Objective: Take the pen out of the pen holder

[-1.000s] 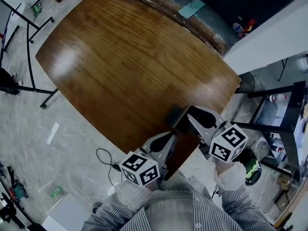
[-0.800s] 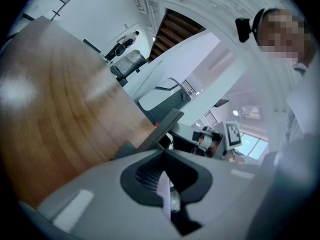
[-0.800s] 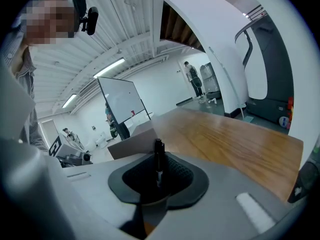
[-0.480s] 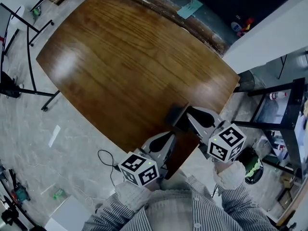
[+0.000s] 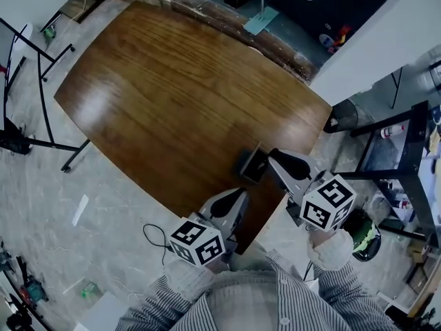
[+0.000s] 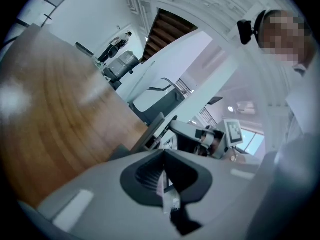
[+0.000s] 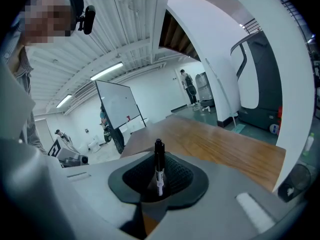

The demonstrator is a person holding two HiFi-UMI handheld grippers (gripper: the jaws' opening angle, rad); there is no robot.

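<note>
Pen: slim black plastic marker pen with a white label band, standing upright between the pads of the right claw.
Handling: judged light, rigid and smooth-barrelled, so it may slip or swing under a weak pinch. Take hold mid-barrel, across the label band.
Right claw: has just been closing; now pinching the pen.
Pen holder: small dark square cup at the right claw's tip. Whether the pen's lower end is clear of it cannot be told.
Left claw: pressed together, empty, near the holder.
Desk: brown oval wooden top, carrying the holder near its edge.
</note>
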